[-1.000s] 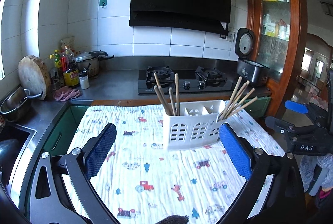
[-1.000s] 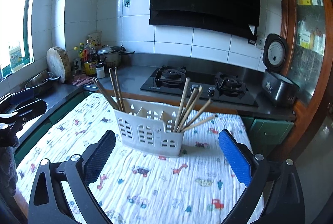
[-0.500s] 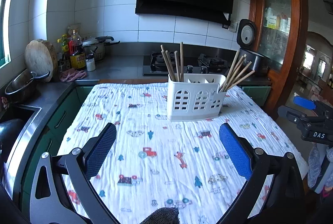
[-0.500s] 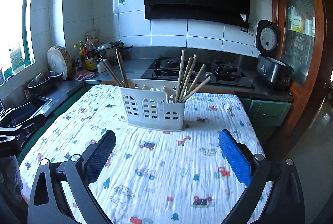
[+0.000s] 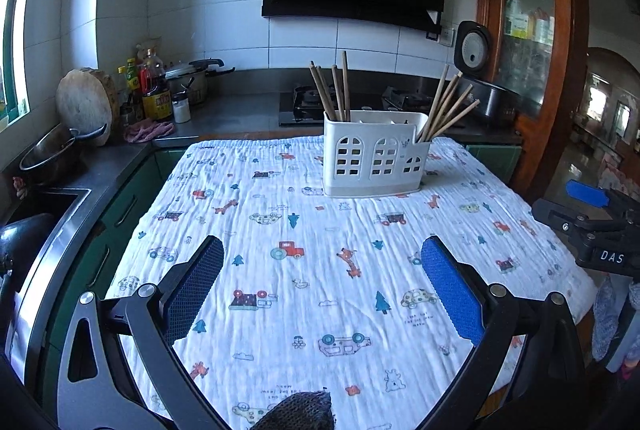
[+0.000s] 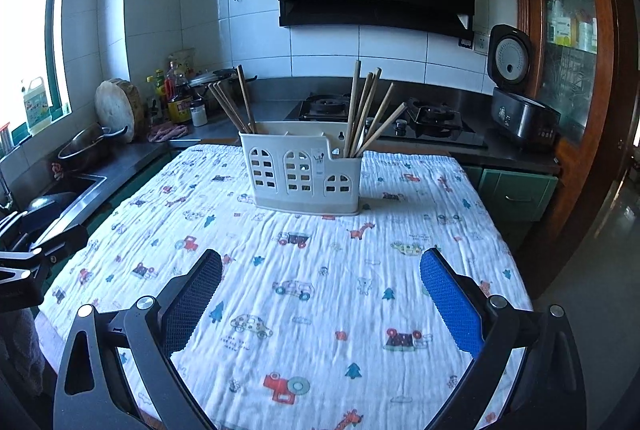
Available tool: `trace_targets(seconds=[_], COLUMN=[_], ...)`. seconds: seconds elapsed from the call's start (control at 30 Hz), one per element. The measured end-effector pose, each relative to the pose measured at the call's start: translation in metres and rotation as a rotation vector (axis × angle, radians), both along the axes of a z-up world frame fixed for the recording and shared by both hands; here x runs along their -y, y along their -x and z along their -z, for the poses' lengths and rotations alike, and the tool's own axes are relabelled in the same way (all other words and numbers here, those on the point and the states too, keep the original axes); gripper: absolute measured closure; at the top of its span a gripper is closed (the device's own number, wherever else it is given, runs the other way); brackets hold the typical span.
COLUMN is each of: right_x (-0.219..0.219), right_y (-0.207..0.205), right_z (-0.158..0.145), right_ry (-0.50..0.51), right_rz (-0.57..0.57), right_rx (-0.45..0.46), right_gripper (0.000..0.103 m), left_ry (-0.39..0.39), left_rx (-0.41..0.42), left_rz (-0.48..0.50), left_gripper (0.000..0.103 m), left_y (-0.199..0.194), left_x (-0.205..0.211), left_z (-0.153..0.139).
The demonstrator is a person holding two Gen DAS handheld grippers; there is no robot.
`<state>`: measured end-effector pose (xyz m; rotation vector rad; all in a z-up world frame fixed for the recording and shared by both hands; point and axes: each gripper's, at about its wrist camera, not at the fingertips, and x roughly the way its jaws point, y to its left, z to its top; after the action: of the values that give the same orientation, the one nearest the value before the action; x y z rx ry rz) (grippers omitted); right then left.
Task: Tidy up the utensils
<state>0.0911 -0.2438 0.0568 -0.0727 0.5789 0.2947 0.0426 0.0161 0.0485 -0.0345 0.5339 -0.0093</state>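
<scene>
A white plastic utensil holder stands at the far end of the cloth-covered table; it also shows in the right wrist view. Several wooden chopsticks lean in its left end and several in its right end, also seen on the right. My left gripper is open and empty, well back from the holder above the near half of the table. My right gripper is open and empty, also well back. The right gripper shows at the left view's right edge.
A counter behind the table carries a gas hob, a rice cooker, bottles, a round wooden board and a pot. A sink lies at the left. A wooden cabinet stands at the right.
Both grippers have pulled back from the holder, which now looks smaller and farther off. Both stay open and empty. The holder and chopsticks have not moved.
</scene>
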Motion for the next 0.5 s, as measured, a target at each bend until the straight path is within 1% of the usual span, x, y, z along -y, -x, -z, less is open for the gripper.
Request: trace_targets(seconds=[0.5], right_x=[0.009], right_y=[0.012], right_z=[0.004], right_ry=[-0.015], right_rz=[0.022], right_rx=[-0.007], right_gripper=[0.007], left_ry=[-0.009], left_rx=[-0.014], left_rz=[0.02], left_gripper=[0.005], left_y=[0.002], left_x=[0.01], left_z=[0.006])
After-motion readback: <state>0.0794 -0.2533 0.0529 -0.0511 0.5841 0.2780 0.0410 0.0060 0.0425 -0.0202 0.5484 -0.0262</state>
